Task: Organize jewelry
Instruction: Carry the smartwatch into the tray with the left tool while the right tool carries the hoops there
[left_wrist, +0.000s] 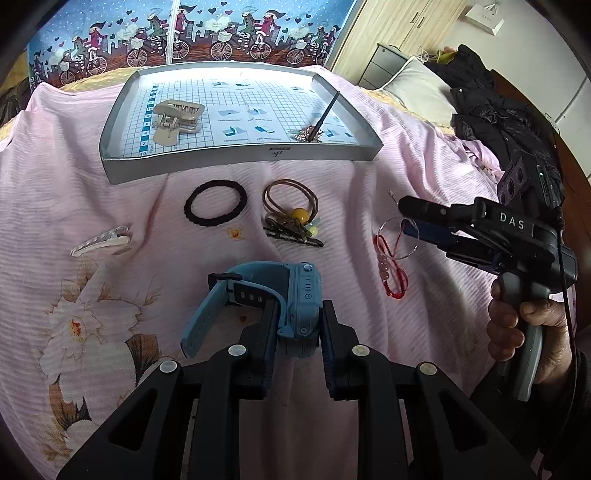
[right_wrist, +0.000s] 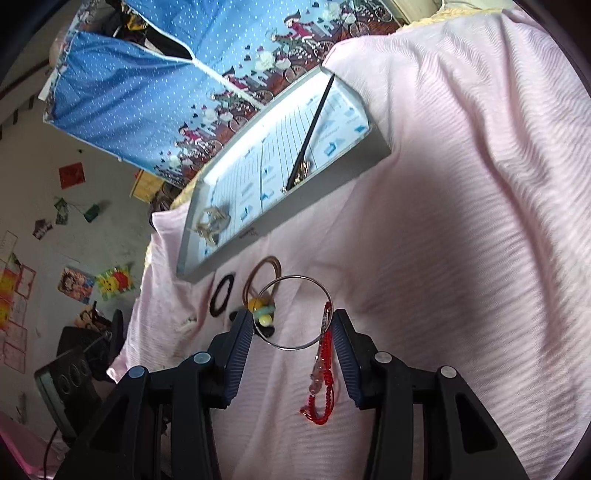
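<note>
My left gripper (left_wrist: 299, 306) is shut on a blue watch (left_wrist: 306, 291), whose strap curls to the left above the pink bedspread. My right gripper (left_wrist: 404, 219) (right_wrist: 291, 314) is shut on a thin silver hoop (right_wrist: 295, 349), which spans the gap between its pads. A red beaded bracelet (right_wrist: 325, 369) (left_wrist: 397, 295) hangs from the hoop and trails onto the bed. The grey tray (left_wrist: 236, 162) (right_wrist: 295, 214) holds a beige claw clip (left_wrist: 177, 118) and a black hair stick (left_wrist: 325, 114).
In front of the tray lie a black hair tie (left_wrist: 190, 206), a brown hair tie with a yellow bead (left_wrist: 299, 216), black hair clips (left_wrist: 295, 238) and a clear clip (left_wrist: 99, 240). Dark clothing (left_wrist: 480, 110) and a pillow (left_wrist: 417, 85) sit at the far right.
</note>
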